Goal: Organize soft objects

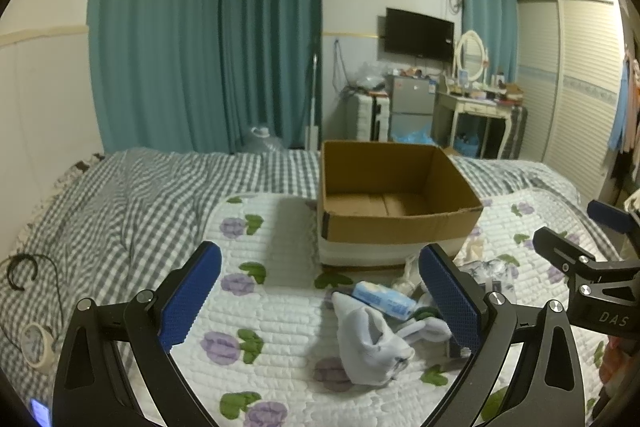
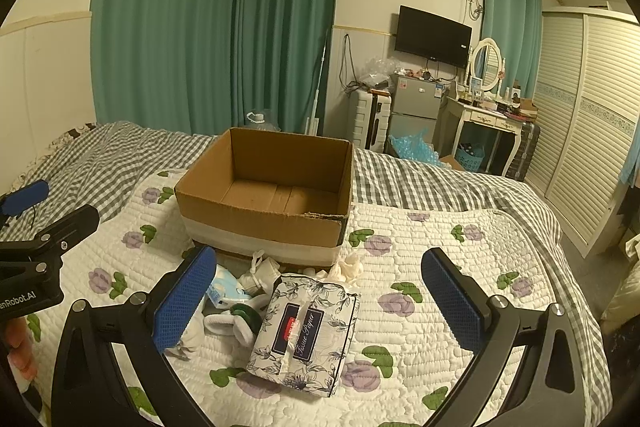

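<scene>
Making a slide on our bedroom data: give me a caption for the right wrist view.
Open right tongs hover over a floral tissue pack before an empty cardboard box on the quilted bed.

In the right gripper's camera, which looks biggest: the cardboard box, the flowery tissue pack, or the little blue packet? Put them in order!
1. cardboard box
2. flowery tissue pack, though it lies nearer the camera, so it looks bigger than it might be
3. little blue packet, partly hidden behind the right gripper

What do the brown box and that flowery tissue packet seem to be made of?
The box looks like plain matte corrugated cardboard: brown, with a frayed torn rim and a white band around its base. The tissue packet seems to be thin printed plastic film, probably soft, judging by its creases; fabric is possible.
</scene>
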A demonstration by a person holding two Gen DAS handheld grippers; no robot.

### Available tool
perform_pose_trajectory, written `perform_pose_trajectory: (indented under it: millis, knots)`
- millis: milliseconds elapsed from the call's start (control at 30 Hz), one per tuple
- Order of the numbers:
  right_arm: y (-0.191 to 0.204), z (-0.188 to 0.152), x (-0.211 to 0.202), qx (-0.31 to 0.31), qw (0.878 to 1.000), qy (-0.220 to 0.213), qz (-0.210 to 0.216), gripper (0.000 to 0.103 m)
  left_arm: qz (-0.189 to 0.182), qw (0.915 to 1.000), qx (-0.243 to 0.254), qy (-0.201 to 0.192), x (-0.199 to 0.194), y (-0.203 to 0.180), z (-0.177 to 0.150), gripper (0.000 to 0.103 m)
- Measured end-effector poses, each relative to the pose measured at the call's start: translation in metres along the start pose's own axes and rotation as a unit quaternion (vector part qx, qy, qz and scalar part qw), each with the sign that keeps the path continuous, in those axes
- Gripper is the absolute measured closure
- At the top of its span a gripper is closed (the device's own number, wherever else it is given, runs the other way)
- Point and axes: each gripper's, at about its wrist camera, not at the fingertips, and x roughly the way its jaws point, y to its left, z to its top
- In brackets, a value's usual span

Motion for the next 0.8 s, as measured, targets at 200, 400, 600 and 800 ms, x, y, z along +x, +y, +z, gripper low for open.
perform_pose_trajectory:
  millis: [200, 400, 600, 800]
  knots:
    - [0.001, 0.0, -0.001, -0.001, 1.0, -0.001, 0.0, 0.0, 0.002, 1.0, 0.0, -0.006, -0.004, -0.001, 0.0, 0.002]
    - [0.004, 0.004, -0.003, -0.005, 1.0, -0.004, 0.0, 0.0, -0.001, 1.0, 0.0, -0.007, -0.005, -0.001, 0.001, 0.002]
    - [0.004, 0.004, -0.005, -0.007, 1.0, -0.003, -0.004, 0.0, -0.003, 1.0, 0.006, -0.001, -0.005, -0.002, 0.003, 0.002]
    - [-0.002, -0.001, 0.011, 0.0, 0.999, 0.044, -0.02, 0.0, 0.009, 0.9987, 0.024, 0.044, 0.013, -0.007, -0.005, 0.002]
